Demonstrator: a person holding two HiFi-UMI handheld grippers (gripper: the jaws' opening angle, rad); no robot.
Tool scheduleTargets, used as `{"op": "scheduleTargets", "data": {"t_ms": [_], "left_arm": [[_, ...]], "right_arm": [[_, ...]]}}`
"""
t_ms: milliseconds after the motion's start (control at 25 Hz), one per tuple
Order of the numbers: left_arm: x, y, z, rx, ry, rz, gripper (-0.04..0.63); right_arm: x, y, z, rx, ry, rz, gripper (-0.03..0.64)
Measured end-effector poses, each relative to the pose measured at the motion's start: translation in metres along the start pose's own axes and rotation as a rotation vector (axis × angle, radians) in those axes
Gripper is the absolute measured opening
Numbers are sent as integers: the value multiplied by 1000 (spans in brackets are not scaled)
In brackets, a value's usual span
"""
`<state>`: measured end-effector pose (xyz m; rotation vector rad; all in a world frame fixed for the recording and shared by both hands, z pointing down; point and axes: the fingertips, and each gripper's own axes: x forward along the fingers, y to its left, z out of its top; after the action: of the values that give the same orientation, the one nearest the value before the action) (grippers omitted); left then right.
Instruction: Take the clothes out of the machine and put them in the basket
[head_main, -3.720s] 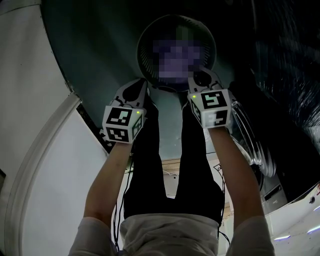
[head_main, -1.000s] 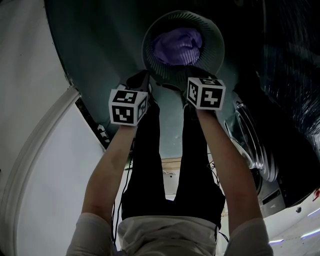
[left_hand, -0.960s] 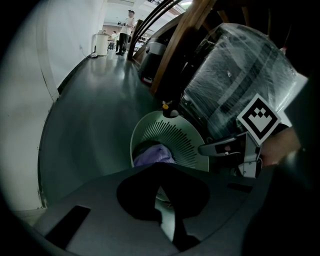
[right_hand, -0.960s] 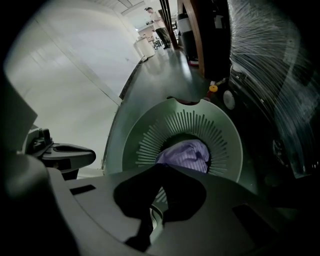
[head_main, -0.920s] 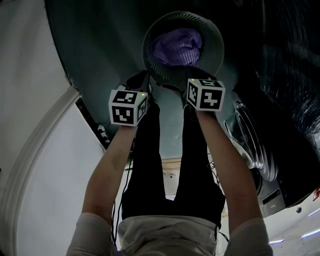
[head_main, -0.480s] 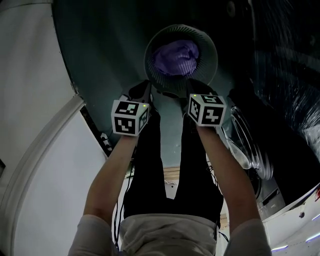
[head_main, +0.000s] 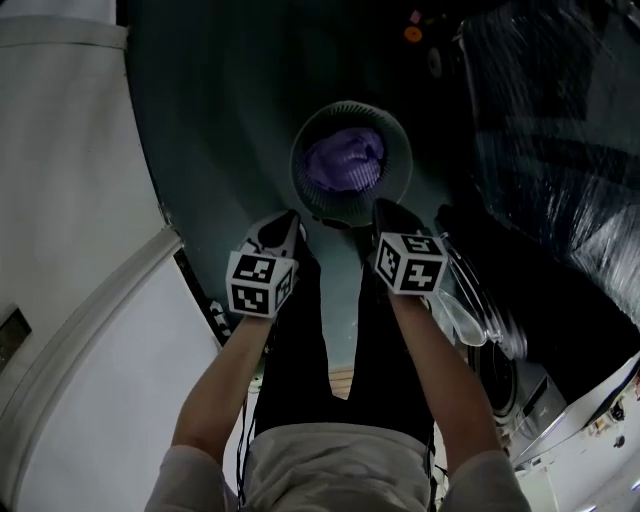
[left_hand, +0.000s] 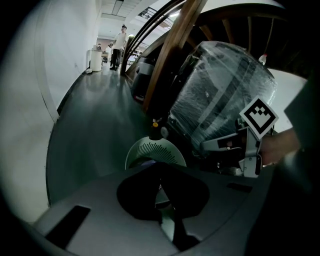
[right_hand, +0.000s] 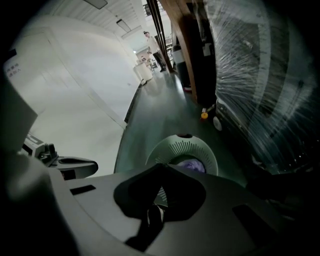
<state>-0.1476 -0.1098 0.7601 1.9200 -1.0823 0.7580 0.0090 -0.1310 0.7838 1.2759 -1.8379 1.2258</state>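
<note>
A round slatted laundry basket (head_main: 308, 196) stands on the dark green floor beyond both grippers, with purple clothes (head_main: 345, 160) bundled inside it. My left gripper (head_main: 285, 224) and right gripper (head_main: 391, 213) hang side by side above its near rim, both shut and holding nothing. In the left gripper view the basket (left_hand: 155, 150) sits just past the closed left gripper (left_hand: 161, 192). The right gripper view shows the basket (right_hand: 182, 146) and the purple clothes (right_hand: 192, 165) ahead of the closed right gripper (right_hand: 157, 200).
The washing machine (head_main: 530, 395) stands at the lower right with its round door (head_main: 470, 305) swung open. A large plastic-wrapped unit (head_main: 560, 150) fills the right side. A white curved wall (head_main: 70, 200) bounds the left. People (left_hand: 120, 42) stand far down the corridor.
Both grippers have lifted up and away from the basket, which now looks smaller and farther off. The purple clothes stay in it. Jaws remain shut.
</note>
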Motion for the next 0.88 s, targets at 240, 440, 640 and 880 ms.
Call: {"op": "scheduleTargets", "data": {"t_ms": [240,440,640,880], "left_arm": [[-50,-22,32,2,-75,-3,20],[-87,-52,72,6,-154,-40,20],[-128,-83,116,77,-222,-61,20],[-183,-110,155,145,-294,-71,20]], "right_arm": [[-66,21,27,-25,-106,12,6],[-119,37,57,-74,-182,24,6],[-174,48,90,-65,-257,39,7],[-237,73,118,-90,-360,61,7]]}}
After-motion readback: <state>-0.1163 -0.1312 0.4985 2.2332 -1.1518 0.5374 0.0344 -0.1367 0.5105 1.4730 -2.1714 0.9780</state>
